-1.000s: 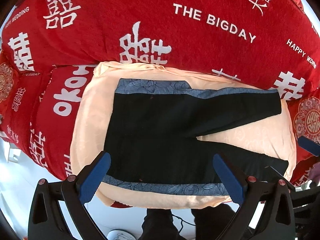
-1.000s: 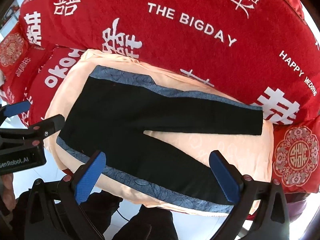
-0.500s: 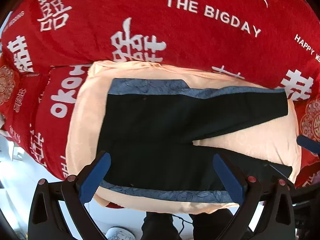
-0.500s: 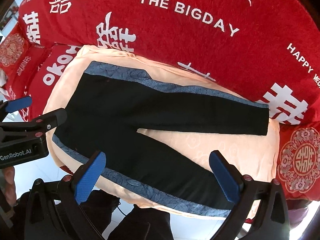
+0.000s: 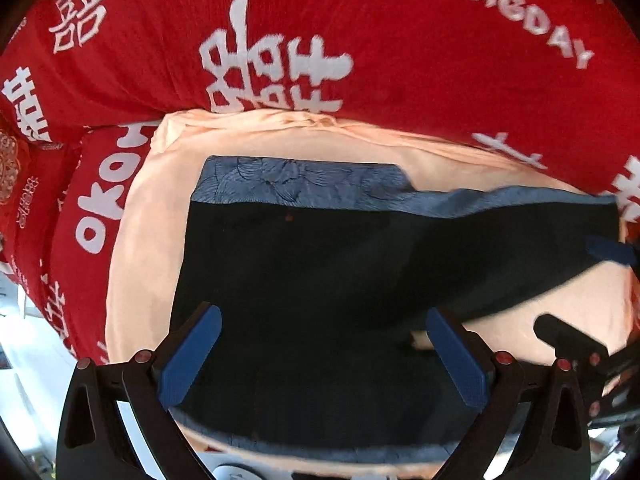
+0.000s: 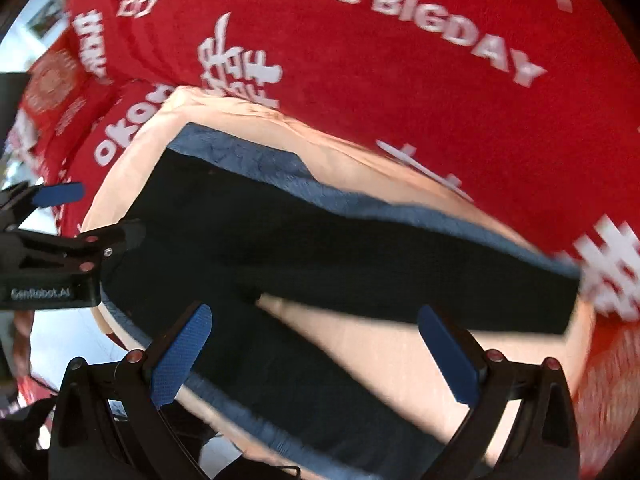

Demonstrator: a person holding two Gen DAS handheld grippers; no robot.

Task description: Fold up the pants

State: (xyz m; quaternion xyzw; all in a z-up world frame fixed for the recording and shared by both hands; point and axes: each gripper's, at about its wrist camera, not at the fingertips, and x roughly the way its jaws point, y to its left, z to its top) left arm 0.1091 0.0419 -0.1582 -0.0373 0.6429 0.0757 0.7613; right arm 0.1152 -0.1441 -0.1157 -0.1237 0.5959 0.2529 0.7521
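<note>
Black pants (image 5: 320,280) with blue patterned side stripes lie flat on a peach cloth (image 5: 152,240), waist to the left, both legs spread to the right. My left gripper (image 5: 324,354) is open and empty, hovering over the waist and near hip. My right gripper (image 6: 316,352) is open and empty over the crotch and near leg of the pants (image 6: 340,256). The left gripper also shows at the left edge of the right wrist view (image 6: 52,240). The right gripper's fingers (image 5: 568,336) show at the right edge of the left wrist view.
The peach cloth lies on a bed covered by a red blanket (image 5: 360,40) with white wedding lettering, which surrounds it at the back and sides. The bed's near edge and a pale floor (image 5: 20,380) are at the lower left.
Both grippers have moved down and closer to the pants, which now fill more of each view. Both stayed open. The pants have not moved.
</note>
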